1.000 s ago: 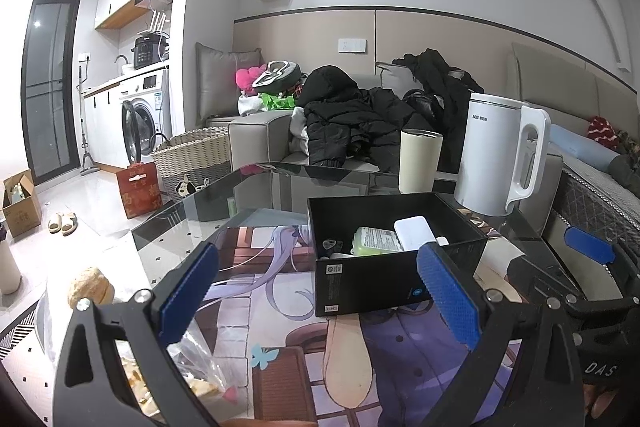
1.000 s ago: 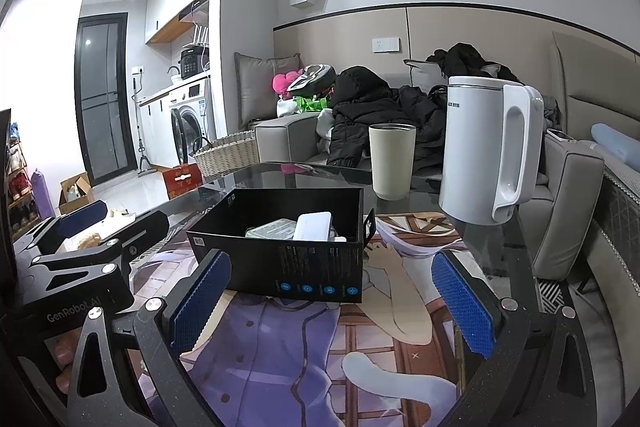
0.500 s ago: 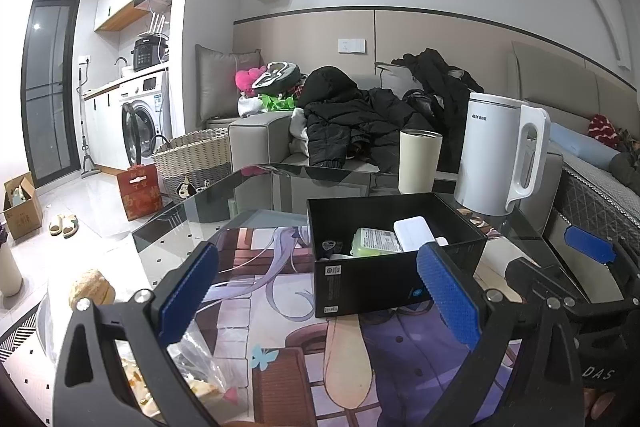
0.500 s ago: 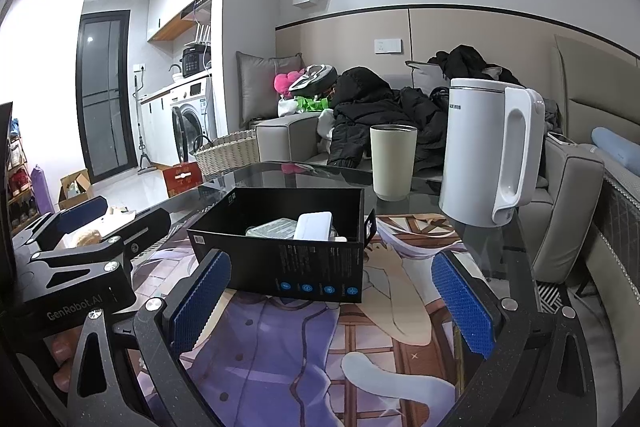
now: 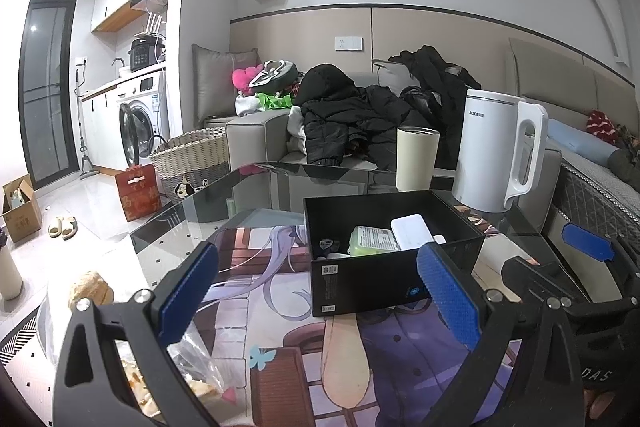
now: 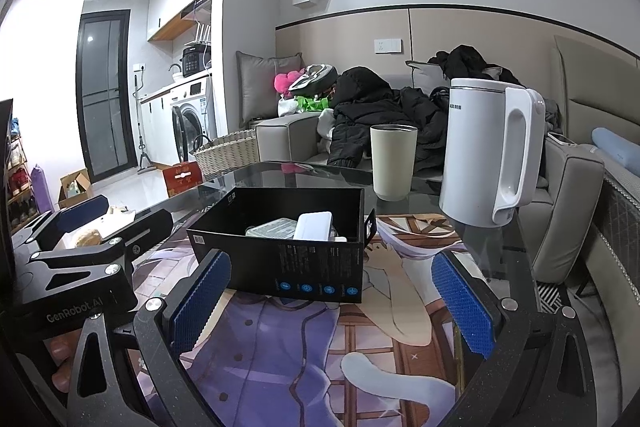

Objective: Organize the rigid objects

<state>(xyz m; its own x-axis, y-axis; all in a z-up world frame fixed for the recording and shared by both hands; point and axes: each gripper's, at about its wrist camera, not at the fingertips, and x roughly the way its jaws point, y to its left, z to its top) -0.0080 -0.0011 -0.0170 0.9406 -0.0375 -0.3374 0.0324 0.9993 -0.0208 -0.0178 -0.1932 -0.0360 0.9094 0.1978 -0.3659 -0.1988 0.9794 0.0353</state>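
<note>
On the bench: 1 black box, 1 white kettle, 1 cream cup, 1 plastic bag. In the box: approx. 2 white items, 1 green pack (others too hidden to count).

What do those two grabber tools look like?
Both are black metal frames with silver screws and triangle cut-outs. Each finger carries a bumpy blue pad. The left gripper has "GenRobot.AI" printed on its body; the right gripper shows the letters "DAS". No cables or sleeves show.
</note>
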